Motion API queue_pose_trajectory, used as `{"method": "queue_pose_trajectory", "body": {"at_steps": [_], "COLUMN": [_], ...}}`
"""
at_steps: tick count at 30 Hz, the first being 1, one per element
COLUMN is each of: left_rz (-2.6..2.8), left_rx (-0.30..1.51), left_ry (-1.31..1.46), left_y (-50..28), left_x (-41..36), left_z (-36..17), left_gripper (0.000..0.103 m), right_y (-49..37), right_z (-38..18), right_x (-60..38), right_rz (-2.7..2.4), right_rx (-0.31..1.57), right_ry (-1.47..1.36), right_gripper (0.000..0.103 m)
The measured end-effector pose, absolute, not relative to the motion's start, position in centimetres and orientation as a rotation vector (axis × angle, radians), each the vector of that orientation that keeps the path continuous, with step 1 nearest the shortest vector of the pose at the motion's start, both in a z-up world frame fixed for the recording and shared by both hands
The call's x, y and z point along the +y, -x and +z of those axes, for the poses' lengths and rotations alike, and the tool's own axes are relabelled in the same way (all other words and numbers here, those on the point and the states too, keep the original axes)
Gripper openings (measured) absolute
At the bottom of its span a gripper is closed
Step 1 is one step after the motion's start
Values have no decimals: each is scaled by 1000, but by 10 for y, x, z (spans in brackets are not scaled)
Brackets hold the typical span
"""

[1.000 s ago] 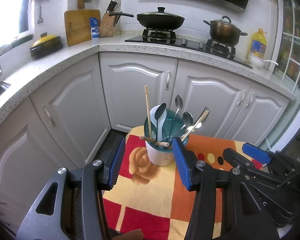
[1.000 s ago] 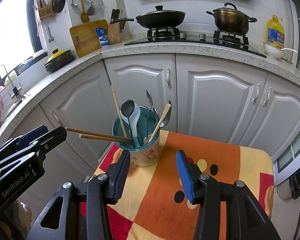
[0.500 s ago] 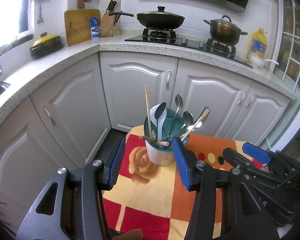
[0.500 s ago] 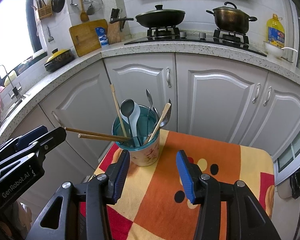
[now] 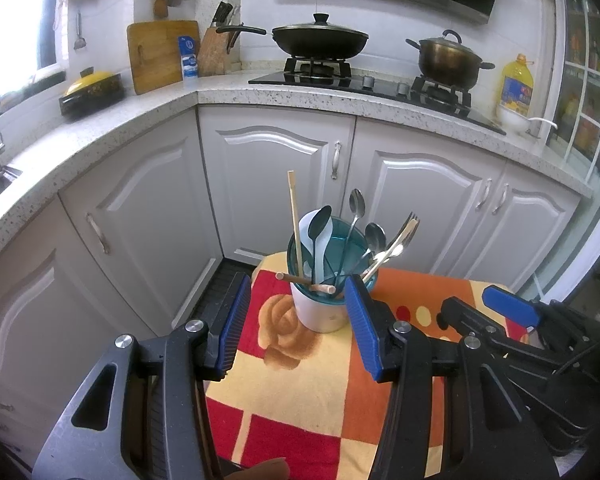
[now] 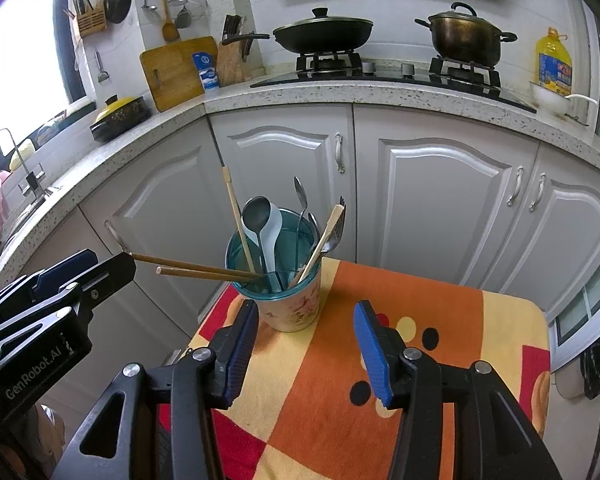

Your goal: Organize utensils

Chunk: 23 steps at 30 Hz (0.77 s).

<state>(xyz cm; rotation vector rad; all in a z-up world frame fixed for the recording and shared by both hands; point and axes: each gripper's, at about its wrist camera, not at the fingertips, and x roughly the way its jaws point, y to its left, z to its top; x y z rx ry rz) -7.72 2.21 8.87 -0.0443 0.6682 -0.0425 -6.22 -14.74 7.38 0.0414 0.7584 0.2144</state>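
Observation:
A white floral cup (image 5: 320, 314) (image 6: 296, 310) with a teal inner liner stands at the far left of the cloth-covered table (image 6: 440, 320). It holds an upright chopstick, a dark ladle spoon (image 6: 256, 216), a pale blue spoon, metal spoons and a fork (image 5: 406, 232). Two brown chopsticks (image 6: 196, 268) (image 5: 306, 283) lean out over its rim toward my left gripper. My left gripper (image 5: 298, 324) is open just short of the cup, nothing between its pads. My right gripper (image 6: 306, 340) is also open and empty, short of the cup.
Grey cabinet doors (image 6: 432, 200) rise close behind the table under a speckled countertop (image 5: 100, 136). On it are a lidded wok (image 6: 322, 32), a pot (image 6: 466, 38), an oil bottle (image 6: 554, 64), a cutting board (image 5: 160, 54) and a knife block.

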Motion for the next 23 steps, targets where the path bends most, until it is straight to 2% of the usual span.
{"method": "queue_pose_trajectory", "body": {"at_steps": [23], "left_rz": [-69], "left_rx": [659], "left_ry": [22], "left_y": [72], "left_x": [13], "left_z": [78], "left_gripper": [48], "right_y": [57], "right_z": [58], "right_x": [-159], "right_rz": [237], "right_rx": [777], "right_ry": [-82], "right_gripper": [49]}}
